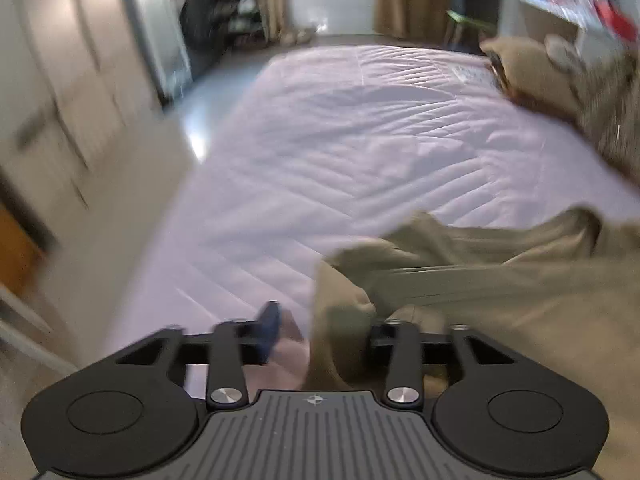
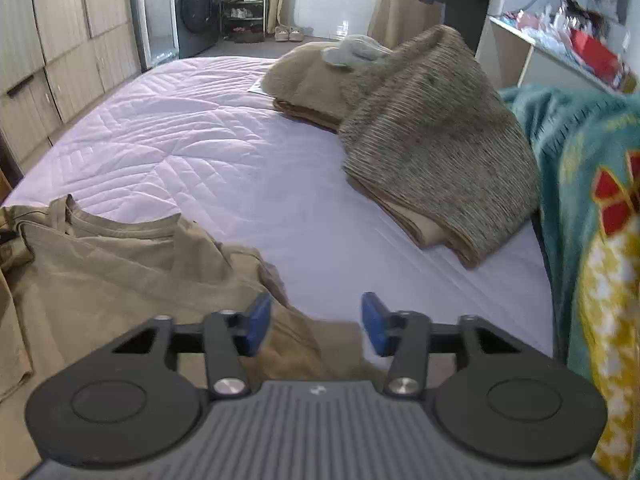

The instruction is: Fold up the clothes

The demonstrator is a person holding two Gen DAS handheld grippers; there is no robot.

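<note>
An olive-tan garment (image 2: pixel 120 264) lies crumpled on the near part of the lilac quilted bed (image 2: pixel 192 136). In the left wrist view the same garment (image 1: pixel 500 280) spreads to the right, and a fold of it drapes between the fingers of my left gripper (image 1: pixel 320 328). The left blue pad (image 1: pixel 269 330) shows; the right pad is hidden by cloth. My right gripper (image 2: pixel 316 324) is open, its blue pads (image 2: pixel 258 322) apart over the garment's near edge, holding nothing. The left wrist view is motion-blurred.
Folded brown-grey knit blankets (image 2: pixel 432 148) and a tan pile (image 2: pixel 308 76) sit on the bed's far right. A teal patterned blanket (image 2: pixel 592 200) hangs at right. Wardrobes (image 2: pixel 52 40) line the left wall; a washing machine (image 2: pixel 196 16) and shoe rack stand beyond.
</note>
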